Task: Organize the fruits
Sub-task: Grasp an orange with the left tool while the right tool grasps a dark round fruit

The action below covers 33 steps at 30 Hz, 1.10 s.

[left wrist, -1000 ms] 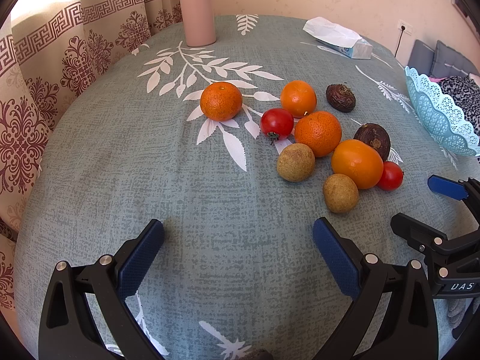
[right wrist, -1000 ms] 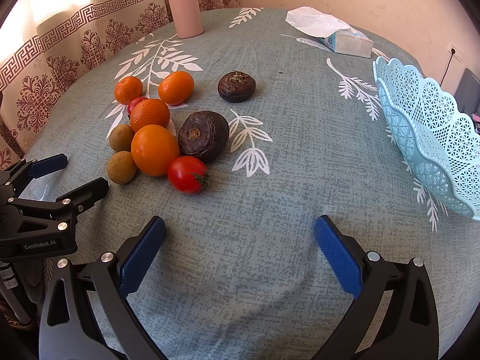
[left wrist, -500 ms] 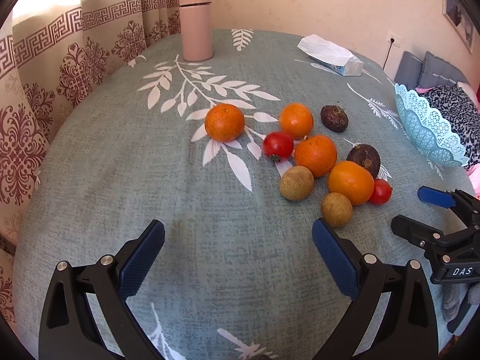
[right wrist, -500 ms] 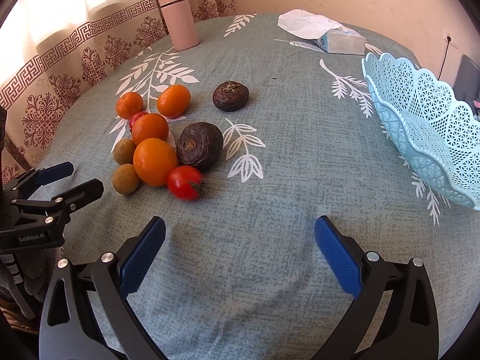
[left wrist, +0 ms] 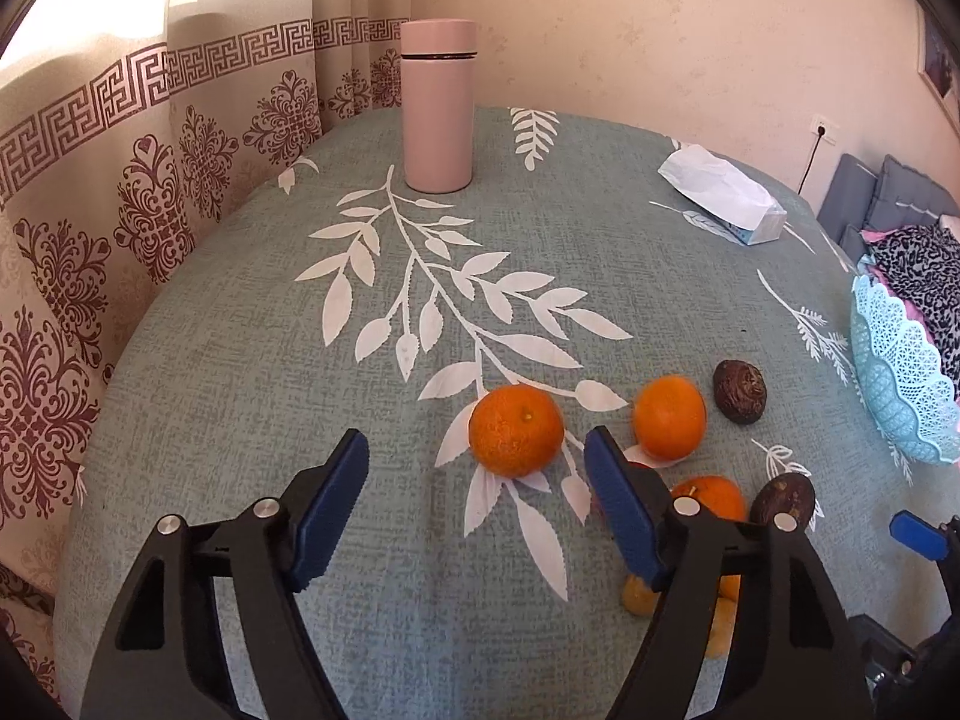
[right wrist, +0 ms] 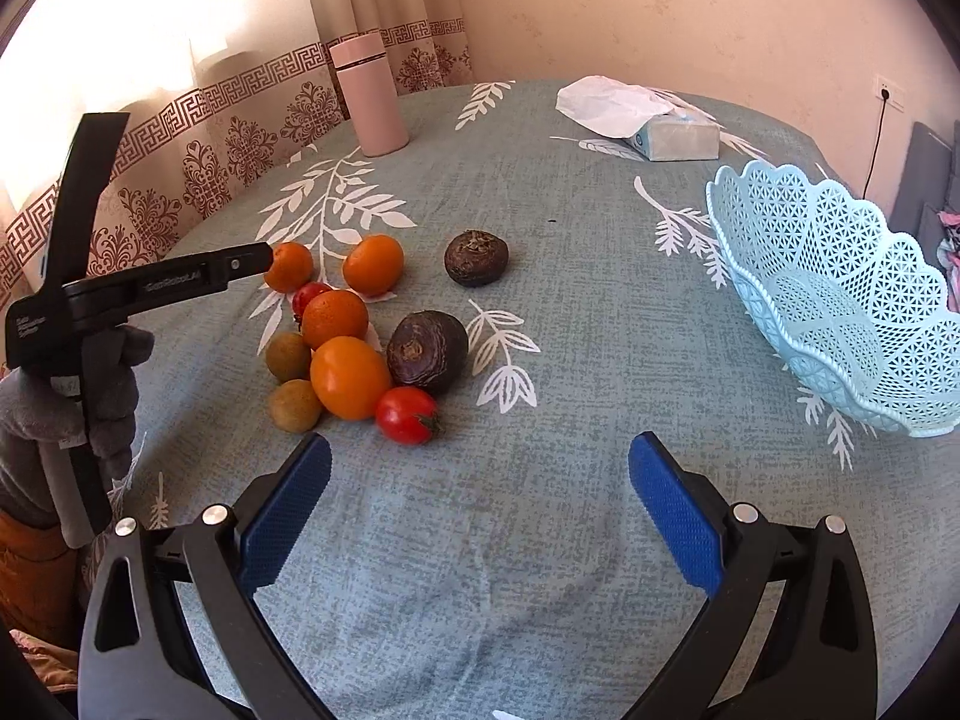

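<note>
While the left tongs (left wrist: 474,492) were being narrowed, empty, they were brought up to the lone mandarin (left wrist: 516,430), which lay just ahead of the tips on the surface (left wrist: 240,360), untouched. A pickup seemed begun. The right tongs (right wrist: 480,492) were held wide and empty, with the basket (right wrist: 840,300) to their right.

- Left wrist view looks steeply down the table (left wrist: 240,420) toward the pink flask (left wrist: 438,108), close above the oranges.
- Right wrist view faces likewise, farther back.
- Both share the fruit cluster and the blue basket (right wrist: 840,300).
</note>
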{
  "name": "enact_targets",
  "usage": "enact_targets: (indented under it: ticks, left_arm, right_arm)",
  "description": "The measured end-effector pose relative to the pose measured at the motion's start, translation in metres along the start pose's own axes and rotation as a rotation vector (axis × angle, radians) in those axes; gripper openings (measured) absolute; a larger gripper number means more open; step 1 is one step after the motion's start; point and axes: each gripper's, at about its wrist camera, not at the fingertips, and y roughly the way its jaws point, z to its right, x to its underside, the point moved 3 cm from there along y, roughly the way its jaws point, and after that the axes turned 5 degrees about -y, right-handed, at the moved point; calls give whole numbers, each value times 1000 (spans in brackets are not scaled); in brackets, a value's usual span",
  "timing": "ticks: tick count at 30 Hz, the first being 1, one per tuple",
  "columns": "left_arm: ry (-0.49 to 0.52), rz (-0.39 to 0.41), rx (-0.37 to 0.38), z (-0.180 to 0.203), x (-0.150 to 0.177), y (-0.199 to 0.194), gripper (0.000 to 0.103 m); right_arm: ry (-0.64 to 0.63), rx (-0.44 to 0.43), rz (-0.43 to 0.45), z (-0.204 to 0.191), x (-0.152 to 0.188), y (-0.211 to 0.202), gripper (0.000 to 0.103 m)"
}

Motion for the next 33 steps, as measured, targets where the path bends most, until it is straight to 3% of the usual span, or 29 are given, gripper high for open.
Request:
enact_targets:
  ticks: [3,6,11,17,21,27,33]
  left_arm:
    - [-11,-32,12,0,-2,18,66]
    - [-28,-58,73,1,-1,28,64]
    - [-14,-71,142,10,4,33,39]
    - [-38,-44,180,6,7,27,39]
    - [-36,3,147,3,7,18,39]
    - [-29,51,120,1,6,8,39]
    - [-44,31,121,-3,8,13,39]
  right_arm:
    - [-4,-3,-4,-3,2,1,101]
    - [2,-9,-11,-4,3,4,101]
    - [10,-23,-4,-5,0,5,101]
    - [15,-18,24,-7,-13,7,99]
    - [30,-22,13,-6,-28,18,76]
    - [139,-99,-61,5,-43,48,52]
    - [173,-145,-112,6,-46,71,47]
